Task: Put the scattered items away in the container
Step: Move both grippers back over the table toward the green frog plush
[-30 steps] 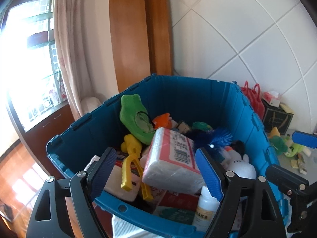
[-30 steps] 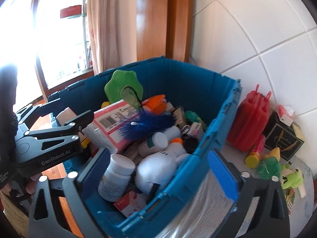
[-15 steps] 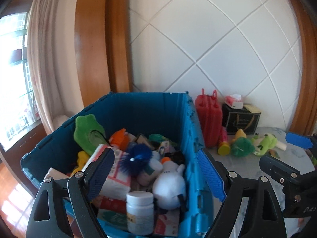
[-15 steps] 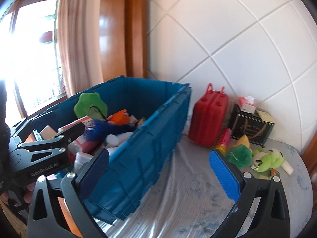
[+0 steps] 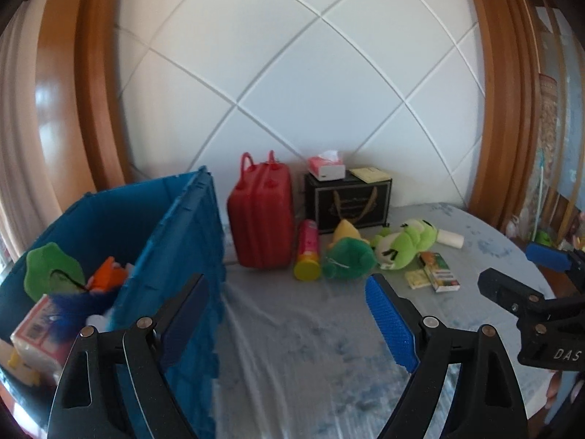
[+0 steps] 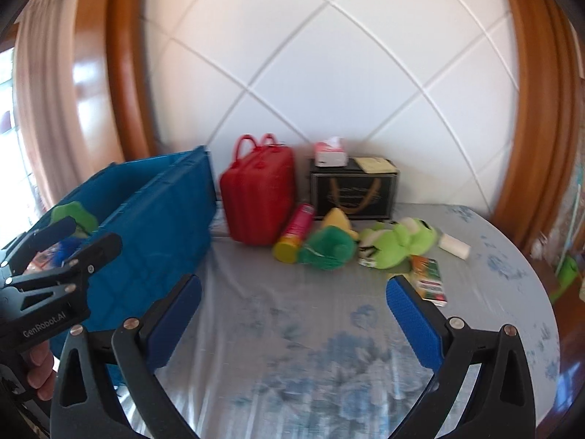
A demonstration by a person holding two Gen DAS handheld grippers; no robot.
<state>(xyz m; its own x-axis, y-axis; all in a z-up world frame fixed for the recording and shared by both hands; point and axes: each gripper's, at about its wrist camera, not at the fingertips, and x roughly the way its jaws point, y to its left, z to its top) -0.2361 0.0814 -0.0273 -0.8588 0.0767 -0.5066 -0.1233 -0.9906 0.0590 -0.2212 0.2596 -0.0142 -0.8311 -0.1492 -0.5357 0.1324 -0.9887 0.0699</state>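
Blue plastic crate (image 5: 182,241) of toys at left of frame, green plush frog (image 5: 406,241), yellow-capped pink tube (image 5: 308,252) and small cartons (image 5: 440,277) scattered mid-counter (image 5: 292,329), left tool (image 5: 289,314) and right tool (image 6: 292,314) both spread, gripping nothing.

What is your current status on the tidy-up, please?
Left gripper and right gripper open, both empty. Blue bin part filled; green plush, pink can, small boxes on table. Path clear.

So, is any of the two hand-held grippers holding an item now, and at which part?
Nothing is held. The left hand-held gripper and the right hand-held gripper both stand open, with only the bare tablecloth between their pads.
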